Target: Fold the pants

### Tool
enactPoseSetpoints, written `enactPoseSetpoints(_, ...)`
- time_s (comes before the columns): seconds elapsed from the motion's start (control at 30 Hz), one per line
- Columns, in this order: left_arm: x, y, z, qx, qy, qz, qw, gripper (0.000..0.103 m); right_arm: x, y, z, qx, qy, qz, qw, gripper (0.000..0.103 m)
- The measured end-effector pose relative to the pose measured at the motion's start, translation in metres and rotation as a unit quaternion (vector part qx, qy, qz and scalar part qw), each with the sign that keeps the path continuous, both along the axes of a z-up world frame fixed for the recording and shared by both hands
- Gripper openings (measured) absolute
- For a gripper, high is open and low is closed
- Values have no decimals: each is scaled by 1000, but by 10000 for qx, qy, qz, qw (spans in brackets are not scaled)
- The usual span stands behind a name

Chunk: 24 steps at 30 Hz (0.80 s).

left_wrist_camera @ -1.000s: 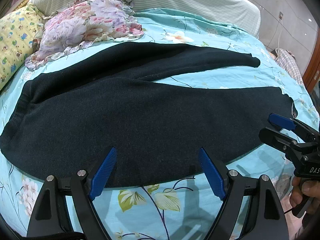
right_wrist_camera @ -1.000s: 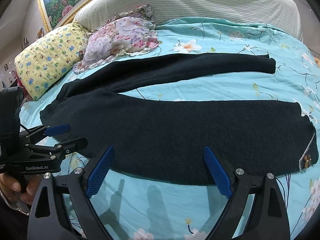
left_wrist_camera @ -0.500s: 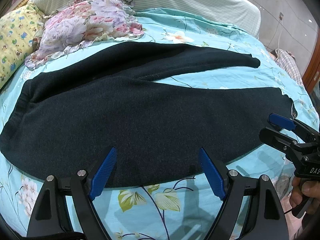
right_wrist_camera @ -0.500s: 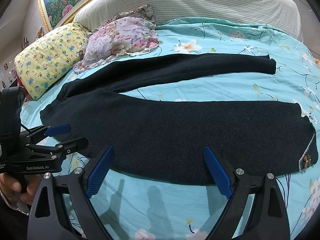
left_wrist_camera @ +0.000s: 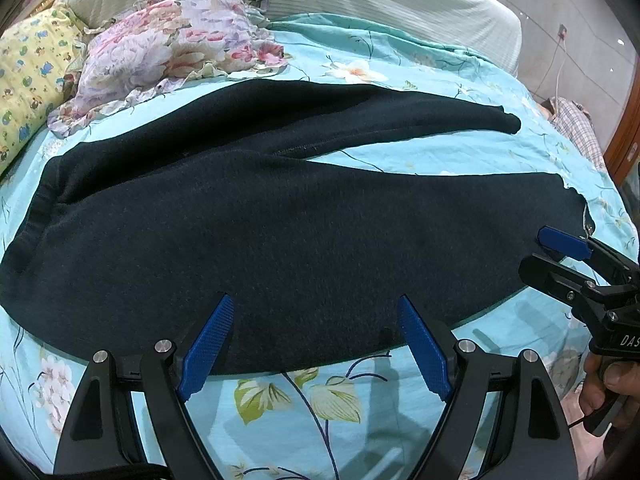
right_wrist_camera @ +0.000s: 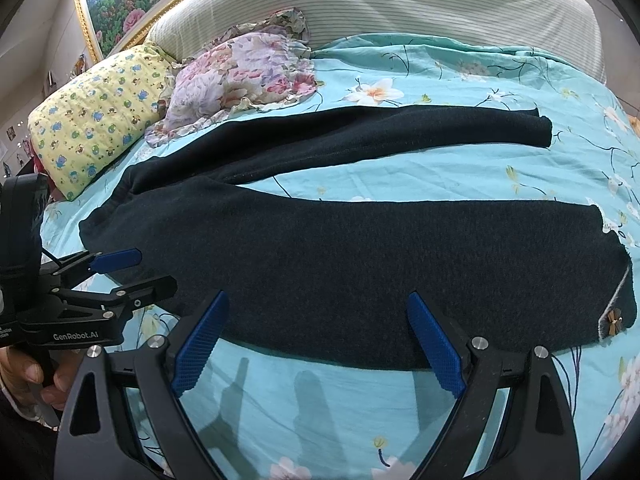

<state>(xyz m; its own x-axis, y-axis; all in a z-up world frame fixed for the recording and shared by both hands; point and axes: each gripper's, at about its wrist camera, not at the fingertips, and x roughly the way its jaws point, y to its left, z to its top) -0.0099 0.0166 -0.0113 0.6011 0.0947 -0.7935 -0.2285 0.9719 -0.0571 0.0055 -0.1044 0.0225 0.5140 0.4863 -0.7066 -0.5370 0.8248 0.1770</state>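
Now both my left gripper (left_wrist_camera: 312, 348) and right gripper (right_wrist_camera: 316, 344) hover spread wide, empty. Dark pants (left_wrist_camera: 280, 232) lie flat on the bed (left_wrist_camera: 320, 400), legs apart.

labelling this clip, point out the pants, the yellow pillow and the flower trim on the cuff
pants (right_wrist_camera: 360, 264), right wrist view, middle of the near leg
yellow pillow (right_wrist_camera: 92, 124), right wrist view, centre of its top face
flower trim (right_wrist_camera: 613, 317), right wrist view, on the small flower

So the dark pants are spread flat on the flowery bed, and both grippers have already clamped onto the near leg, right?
Not quite. The pants do lie flat on the bedspread, but both wrist views show the left gripper and right gripper open, clamping nothing.
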Motion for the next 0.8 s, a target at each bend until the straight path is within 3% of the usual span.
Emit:
enactPoseSetpoints(0.53,16,9,10,-140,79,-142,9998,84,11,-9,8,85,59,-106,9999,91)
enactPoseSetpoints(0.8,41,5,16,-183,172,-485,9985,84,35,-21,21,31,52,-239,9997,91)
